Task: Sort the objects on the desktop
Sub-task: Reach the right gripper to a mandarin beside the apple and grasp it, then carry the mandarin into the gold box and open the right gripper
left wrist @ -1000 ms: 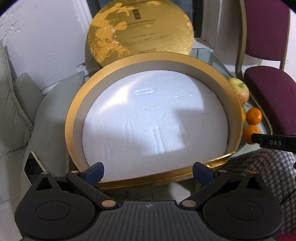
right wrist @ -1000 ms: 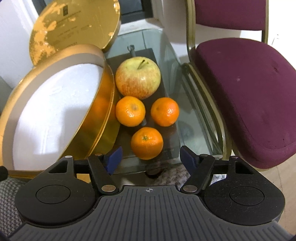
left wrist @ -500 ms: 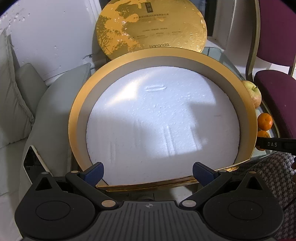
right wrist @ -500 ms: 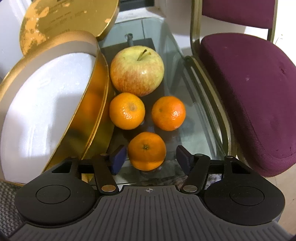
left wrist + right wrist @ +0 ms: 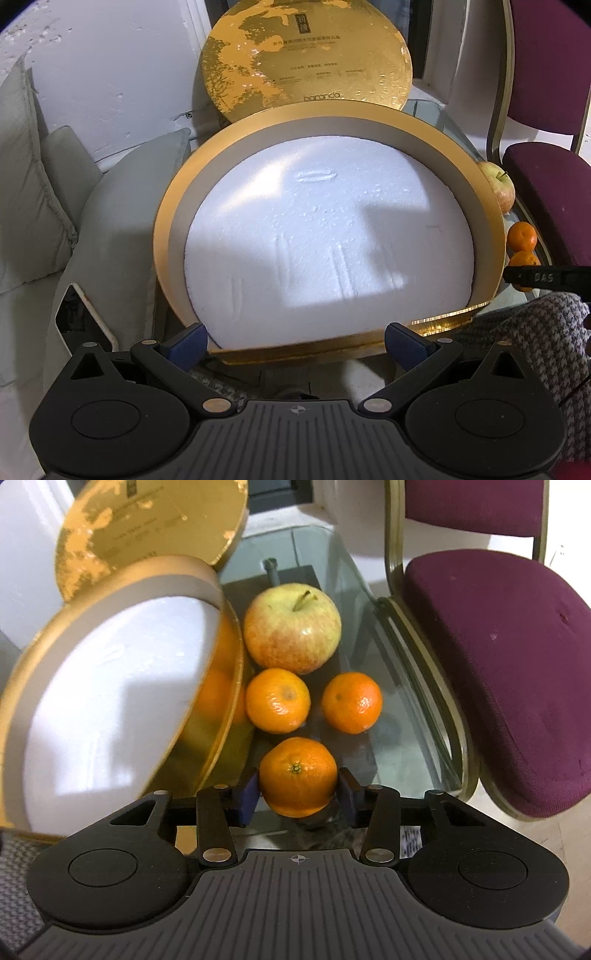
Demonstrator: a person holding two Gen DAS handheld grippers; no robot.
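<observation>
Right now the right gripper [image 5: 297, 798] has its blue pads [image 5: 246, 797] pressed against either side of the nearest mandarin [image 5: 297, 776], clamped on it just above the glass table [image 5: 384, 716]. Two more mandarins sit just beyond it, one on the left [image 5: 277, 700] and one on the right [image 5: 351, 702], close together but not touching. Behind them rests a yellow-red apple [image 5: 291, 628], stem up, touching the left mandarin. To the left of the fruit a round gold box [image 5: 221, 716] stands tilted, its mirrored wall reflecting orange, with a white foam disc [image 5: 110, 701] filling its inside. Its gold lid [image 5: 147, 531] leans upright behind it. A maroon chair [image 5: 498, 672] stands right of the table.

The left gripper [image 5: 295, 339] has its jaws spread wide, holding nothing, with the near edge of the gold box [image 5: 332, 114] between them. Grey cushions [image 5: 110, 221] lie to the left against a white wall [image 5: 92, 66]. A houndstooth fabric [image 5: 524, 339] shows at lower right.
</observation>
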